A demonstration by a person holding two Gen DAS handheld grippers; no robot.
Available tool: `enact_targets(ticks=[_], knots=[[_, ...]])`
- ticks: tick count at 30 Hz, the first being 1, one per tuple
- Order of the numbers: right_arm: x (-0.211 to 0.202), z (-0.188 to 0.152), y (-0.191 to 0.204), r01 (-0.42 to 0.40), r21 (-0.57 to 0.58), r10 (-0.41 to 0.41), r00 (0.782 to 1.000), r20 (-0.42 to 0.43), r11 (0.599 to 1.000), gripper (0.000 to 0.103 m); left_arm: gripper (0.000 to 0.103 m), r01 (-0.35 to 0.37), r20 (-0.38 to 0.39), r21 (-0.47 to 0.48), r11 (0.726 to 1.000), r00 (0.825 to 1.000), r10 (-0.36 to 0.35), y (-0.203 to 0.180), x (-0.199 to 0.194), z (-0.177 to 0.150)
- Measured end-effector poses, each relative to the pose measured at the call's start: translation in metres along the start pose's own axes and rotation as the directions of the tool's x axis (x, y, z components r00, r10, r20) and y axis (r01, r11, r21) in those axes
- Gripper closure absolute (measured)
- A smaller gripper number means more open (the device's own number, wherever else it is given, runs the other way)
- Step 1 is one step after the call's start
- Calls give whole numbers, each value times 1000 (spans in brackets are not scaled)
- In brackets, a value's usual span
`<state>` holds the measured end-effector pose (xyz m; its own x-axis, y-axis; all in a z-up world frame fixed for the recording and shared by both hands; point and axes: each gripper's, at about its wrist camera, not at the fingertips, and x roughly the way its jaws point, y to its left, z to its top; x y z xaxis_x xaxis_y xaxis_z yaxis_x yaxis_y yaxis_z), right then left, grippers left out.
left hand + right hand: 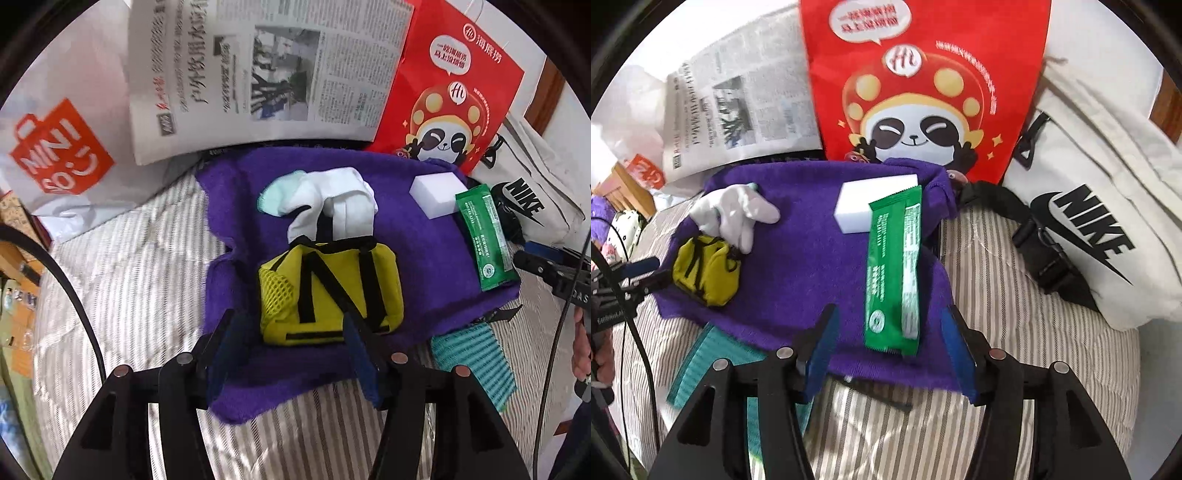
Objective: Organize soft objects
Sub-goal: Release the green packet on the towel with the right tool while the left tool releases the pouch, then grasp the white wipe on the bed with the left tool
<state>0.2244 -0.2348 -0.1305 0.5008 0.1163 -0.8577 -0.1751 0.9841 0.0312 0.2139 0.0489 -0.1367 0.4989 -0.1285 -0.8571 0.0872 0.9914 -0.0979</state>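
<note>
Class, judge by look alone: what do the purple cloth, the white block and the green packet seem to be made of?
Purple cloth: likely terry or microfibre, with fuzzy matte pile.
White block: probably foam sponge; matte faces, crisp edges.
Green packet: plastic film, seemingly; glossy, printed, crimped ends.

Right gripper [886,343] at bottom centre, blue pads spread apart, nothing pressed between them. Green sachet [892,273] lies lengthwise on purple towel [812,258], lower end between pads but not touched. Sachet top overlaps white sponge block [871,206] near towel's far edge. White sock [738,210] and yellow mini backpack [705,269] on towel's left side, touching. Towel spread on striped bedding [997,280]. Teal cloth [701,362] pokes from under towel's near-left corner. Red panda bag [923,92], newspaper [738,110], white Nike bag [1108,221] beyond. Left gripper [631,280] at left edge.
</note>
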Motion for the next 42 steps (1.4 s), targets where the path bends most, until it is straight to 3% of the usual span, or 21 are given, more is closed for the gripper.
enact_targets(ticks=[5,10,16,24,26,28,33,35,42], knots=[[-20,-23,6,33,-31,-33,999,16,999,41,42,-8,30,-7,1000,1000,9,2,-28,-10],[-12,-55,3,41,-38,-42,999,-30,998,41,41,-8,36,-2,1000,999,8,-1,-47,-31],[20,-79,-6,-12,-41,8,996,-92,999,41,41,26,14,-25,999,1000,-25,1,-59,-69],[36,-74,-16,-105,-32,104,994,-45,994,41,41,20,-33,-64,998,999,-22,9,-55,-105],[40,-71,-12,-104,-65,101,994,-38,993,44,41,15,-45,-76,997,999,-18,11,-52,-111],[41,-70,-7,-121,-97,118,992,-38,988,62,41,9,-59,-87,996,998,-14,13,-49,-115],[25,-78,5,-190,-159,187,982,-36,969,84,41,1,-78,-85,996,997,-8,11,-44,-121],[21,-81,11,-218,-178,214,976,-41,960,86,41,2,-80,-82,997,997,-8,10,-43,-122],[32,-77,29,-179,-221,173,984,-44,959,89,41,3,-99,-98,995,995,-13,12,-36,-126]])
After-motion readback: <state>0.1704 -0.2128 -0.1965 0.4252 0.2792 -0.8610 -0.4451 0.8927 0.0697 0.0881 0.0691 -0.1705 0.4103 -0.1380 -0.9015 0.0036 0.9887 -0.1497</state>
